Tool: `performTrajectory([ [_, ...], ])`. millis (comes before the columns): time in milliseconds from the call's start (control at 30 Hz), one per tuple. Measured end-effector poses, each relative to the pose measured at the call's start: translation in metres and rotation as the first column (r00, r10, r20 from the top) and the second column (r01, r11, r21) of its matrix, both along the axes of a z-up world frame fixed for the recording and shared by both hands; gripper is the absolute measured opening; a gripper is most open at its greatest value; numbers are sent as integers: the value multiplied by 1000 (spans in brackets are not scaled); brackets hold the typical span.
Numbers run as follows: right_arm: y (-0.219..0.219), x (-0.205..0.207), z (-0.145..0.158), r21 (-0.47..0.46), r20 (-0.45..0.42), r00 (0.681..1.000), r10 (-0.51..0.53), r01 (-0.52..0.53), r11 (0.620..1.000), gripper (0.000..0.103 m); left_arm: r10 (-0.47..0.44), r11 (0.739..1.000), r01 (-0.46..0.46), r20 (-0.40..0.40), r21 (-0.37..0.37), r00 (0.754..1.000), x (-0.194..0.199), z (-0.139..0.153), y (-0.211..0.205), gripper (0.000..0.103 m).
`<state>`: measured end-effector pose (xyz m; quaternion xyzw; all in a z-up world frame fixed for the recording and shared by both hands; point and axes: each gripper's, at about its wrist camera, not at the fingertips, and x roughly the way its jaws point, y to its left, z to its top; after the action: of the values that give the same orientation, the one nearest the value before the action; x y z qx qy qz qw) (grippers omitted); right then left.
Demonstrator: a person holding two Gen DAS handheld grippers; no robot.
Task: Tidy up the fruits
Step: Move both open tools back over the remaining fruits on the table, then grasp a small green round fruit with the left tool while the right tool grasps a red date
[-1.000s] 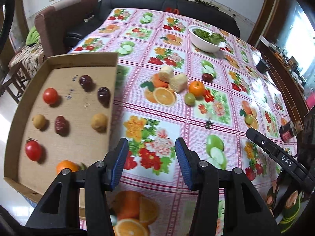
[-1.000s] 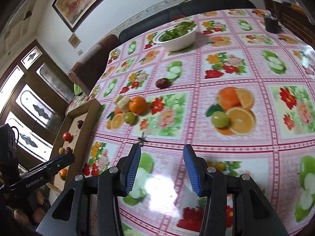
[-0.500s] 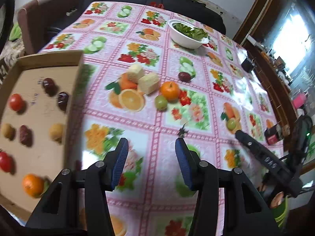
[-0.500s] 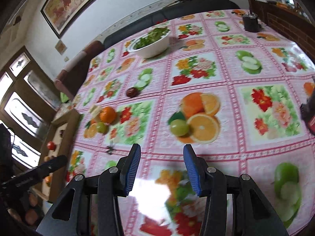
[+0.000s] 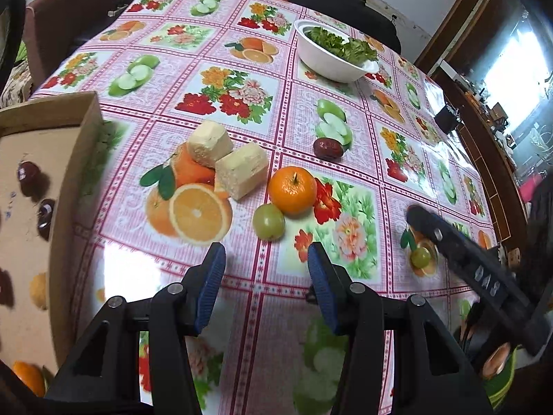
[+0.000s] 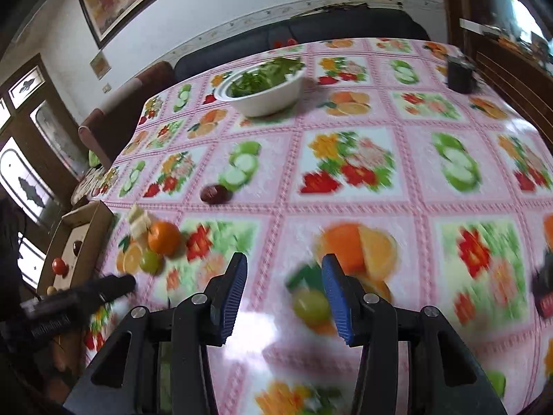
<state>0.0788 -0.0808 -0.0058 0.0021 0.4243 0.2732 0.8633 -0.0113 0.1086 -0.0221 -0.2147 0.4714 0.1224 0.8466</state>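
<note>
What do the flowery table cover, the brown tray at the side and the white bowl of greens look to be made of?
Table cover: probably vinyl or oilcloth, glossy; window light glares off its printed surface.
Tray: cardboard, matte brown, with a raw folded wall.
Bowl: smooth white, slightly shiny; ceramic or hard plastic, the pictures cannot settle which.
</note>
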Motion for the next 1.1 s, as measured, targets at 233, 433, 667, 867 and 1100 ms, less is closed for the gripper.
performTrajectory([
  [233,67,29,-2,-11,-24,993,113,-113,993,47,-21,1000,21,5,6,1000,12,-7,5,48],
  [433,103,51,-16,-65,-34,990,136,-138,988,45,-22,1000,21,21,23,1000,21,-9,6,47],
  [667,111,48,-21,-83,-7,988,153,-153,985,26,-42,999,41,25,30,999,16,-11,1,19],
  [867,90,33,-10,-34,-6,992,127,-127,991,26,-32,999,31,21,37,999,0,-5,-1,19],
  [1100,51,-5,10,96,-13,996,91,-89,991,26,-9,995,5,33,99,999,-26,14,-6,19],
])
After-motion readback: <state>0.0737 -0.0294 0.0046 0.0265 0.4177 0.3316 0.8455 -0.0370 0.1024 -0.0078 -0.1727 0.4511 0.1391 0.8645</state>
